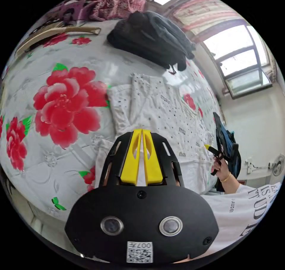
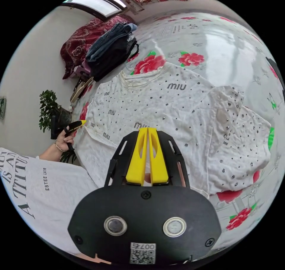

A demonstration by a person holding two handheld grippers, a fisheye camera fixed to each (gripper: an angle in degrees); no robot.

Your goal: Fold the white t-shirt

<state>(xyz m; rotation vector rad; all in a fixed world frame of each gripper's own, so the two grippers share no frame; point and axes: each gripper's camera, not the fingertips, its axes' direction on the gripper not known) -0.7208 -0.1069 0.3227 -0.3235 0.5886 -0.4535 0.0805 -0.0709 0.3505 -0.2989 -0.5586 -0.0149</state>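
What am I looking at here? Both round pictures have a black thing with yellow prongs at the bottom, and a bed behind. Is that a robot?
No robot: a person holds a hand tool, a gripper, in each hand, and each carries a fisheye camera. The left gripper view looks past the left gripper; the right gripper view past the right gripper. The yellow prongs are their jaws, closed together in both, and whether they pinch cloth can't be told. Each view also catches the other gripper in the person's hand. On the flowered bed cover lies a white t-shirt with studs, one side already folded over. Dark clothes are piled beyond it.
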